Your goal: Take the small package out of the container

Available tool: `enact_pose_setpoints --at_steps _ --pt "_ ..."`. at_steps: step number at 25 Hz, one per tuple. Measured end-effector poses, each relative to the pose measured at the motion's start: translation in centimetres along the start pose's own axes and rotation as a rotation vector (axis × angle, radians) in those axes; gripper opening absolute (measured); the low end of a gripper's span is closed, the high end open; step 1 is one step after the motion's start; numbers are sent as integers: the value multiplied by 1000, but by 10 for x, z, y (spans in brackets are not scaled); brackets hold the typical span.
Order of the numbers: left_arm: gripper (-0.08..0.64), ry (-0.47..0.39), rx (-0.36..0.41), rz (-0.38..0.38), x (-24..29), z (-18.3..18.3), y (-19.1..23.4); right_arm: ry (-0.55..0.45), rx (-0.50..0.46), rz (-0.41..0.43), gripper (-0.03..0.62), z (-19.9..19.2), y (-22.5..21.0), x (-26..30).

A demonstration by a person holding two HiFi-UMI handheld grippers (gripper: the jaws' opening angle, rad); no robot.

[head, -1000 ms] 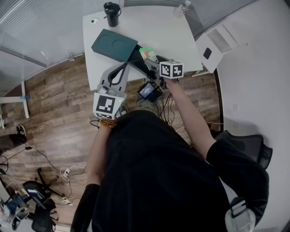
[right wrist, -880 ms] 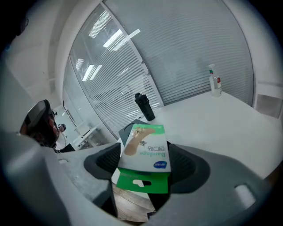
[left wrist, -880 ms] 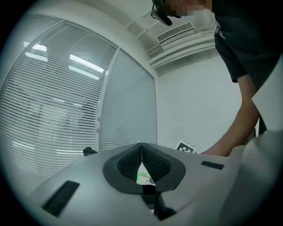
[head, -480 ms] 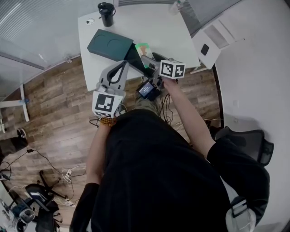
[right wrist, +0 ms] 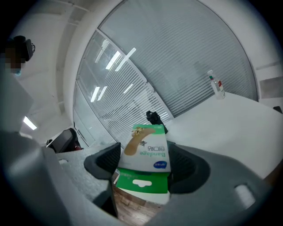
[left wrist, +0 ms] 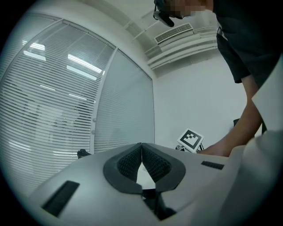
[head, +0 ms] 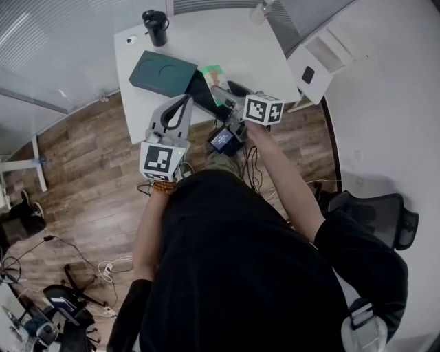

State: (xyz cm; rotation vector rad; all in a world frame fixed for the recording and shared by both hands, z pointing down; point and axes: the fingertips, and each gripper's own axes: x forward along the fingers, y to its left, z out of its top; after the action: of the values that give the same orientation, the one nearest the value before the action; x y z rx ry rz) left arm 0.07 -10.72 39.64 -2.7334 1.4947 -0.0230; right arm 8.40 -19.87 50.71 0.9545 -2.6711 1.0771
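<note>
Gripping the small package (right wrist: 148, 148) by its two side edges, the right tool (right wrist: 143, 163) has its jaws clamped on the green-and-white card, which stands upright between the pads. In the head view the package (head: 215, 74) sits just beside the right end of the dark green container (head: 165, 69), which lies near the left edge of the white surface (head: 254, 48), towards the near edge. It looks raised above the box rather than resting in it, though the head view is too small to show whether any part of it is inside.

The left tool (left wrist: 141, 145) has its jaws pressed together, tips touching and nothing between them. It hangs by the near edge of the surface, pointing towards the container.

By my reading, the lift-out is the step in hand and the task is nearly done. The next move calls for carrying the package clear of the box walls, keeping the clamp firm so the thin card does not twist, and setting it on bare surface towards the right edge. That spot is well apart from the black cup (head: 154, 17) at the far left corner.
</note>
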Motion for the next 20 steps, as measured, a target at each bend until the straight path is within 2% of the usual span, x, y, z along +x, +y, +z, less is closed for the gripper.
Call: enact_pose_setpoints --at_steps 2,7,11,17,20 --pt "0 3 -18 2 2 2 -1 -12 -11 6 341 6 5 -2" --pt "0 -9 16 -24 6 2 -5 -68 -55 36 341 27 27 -8" --pt "0 1 -34 -9 5 6 -6 -91 -97 54 341 37 45 -12" --pt "0 -28 21 -27 6 9 -8 -118 -116 69 341 49 57 -19" --pt "0 -17 -38 -5 6 15 -8 -144 -113 77 341 57 64 -25"
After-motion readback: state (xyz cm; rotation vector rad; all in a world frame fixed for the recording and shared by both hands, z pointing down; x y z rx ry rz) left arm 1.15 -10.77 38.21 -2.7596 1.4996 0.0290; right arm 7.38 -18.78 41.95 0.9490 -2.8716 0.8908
